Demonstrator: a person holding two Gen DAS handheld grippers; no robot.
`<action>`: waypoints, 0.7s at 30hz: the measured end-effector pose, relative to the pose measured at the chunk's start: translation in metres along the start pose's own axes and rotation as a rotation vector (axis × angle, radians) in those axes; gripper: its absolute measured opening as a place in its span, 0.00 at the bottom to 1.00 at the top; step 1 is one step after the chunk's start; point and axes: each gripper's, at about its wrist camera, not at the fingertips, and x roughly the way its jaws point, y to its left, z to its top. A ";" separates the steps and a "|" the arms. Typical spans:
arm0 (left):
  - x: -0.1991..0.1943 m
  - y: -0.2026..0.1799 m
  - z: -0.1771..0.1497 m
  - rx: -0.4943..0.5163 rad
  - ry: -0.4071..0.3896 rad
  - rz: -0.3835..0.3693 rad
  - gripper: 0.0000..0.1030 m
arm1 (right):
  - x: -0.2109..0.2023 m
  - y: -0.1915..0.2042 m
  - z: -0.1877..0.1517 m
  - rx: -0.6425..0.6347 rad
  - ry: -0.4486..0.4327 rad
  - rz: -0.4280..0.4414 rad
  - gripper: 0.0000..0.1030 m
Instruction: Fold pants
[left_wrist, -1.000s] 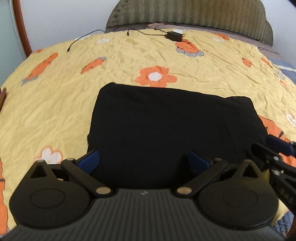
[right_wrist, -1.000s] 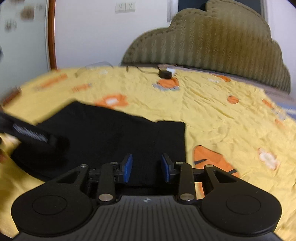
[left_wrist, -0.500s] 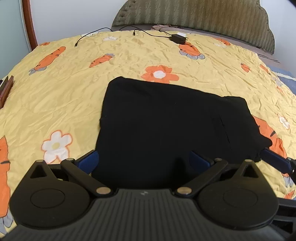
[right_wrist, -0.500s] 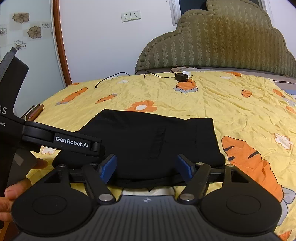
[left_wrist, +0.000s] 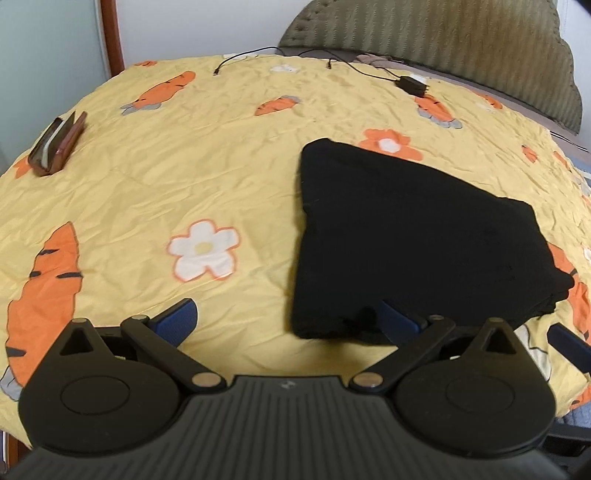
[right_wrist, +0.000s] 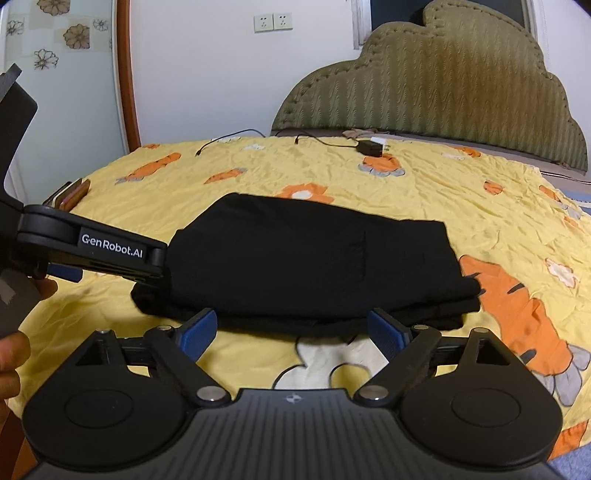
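Wide bare bedspread (left_wrist: 155, 192) lies open to the left of the folded black pants (left_wrist: 406, 236), broken only by a brown case (left_wrist: 55, 144) at the far left edge. Beyond the pants, a charger (right_wrist: 369, 147) and its cable (left_wrist: 258, 55) lie before the headboard (right_wrist: 436, 88).

At your twelve o'clock a padded olive headboard (right_wrist: 436, 92) with a scalloped top stands against a pale wall (right_wrist: 207, 74). A double socket (right_wrist: 273, 23) sits high on that wall at eleven. A brown wooden frame (right_wrist: 127, 74) runs upright at ten, and beyond it you see tiles with brown flower prints (right_wrist: 55, 37). The bed wears a crumpled yellow sheet (left_wrist: 184, 155) printed with orange carrots and white flowers. Even, soft light fills the room.
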 end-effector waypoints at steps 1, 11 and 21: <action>-0.001 0.002 -0.001 0.000 0.000 0.000 1.00 | 0.000 0.002 -0.001 0.000 0.004 -0.001 0.87; -0.006 0.006 -0.016 0.019 0.018 0.010 1.00 | -0.008 0.011 -0.009 -0.017 0.010 -0.003 0.87; -0.013 0.007 -0.026 0.019 0.022 0.017 1.00 | -0.018 0.013 -0.014 -0.023 0.004 -0.006 0.87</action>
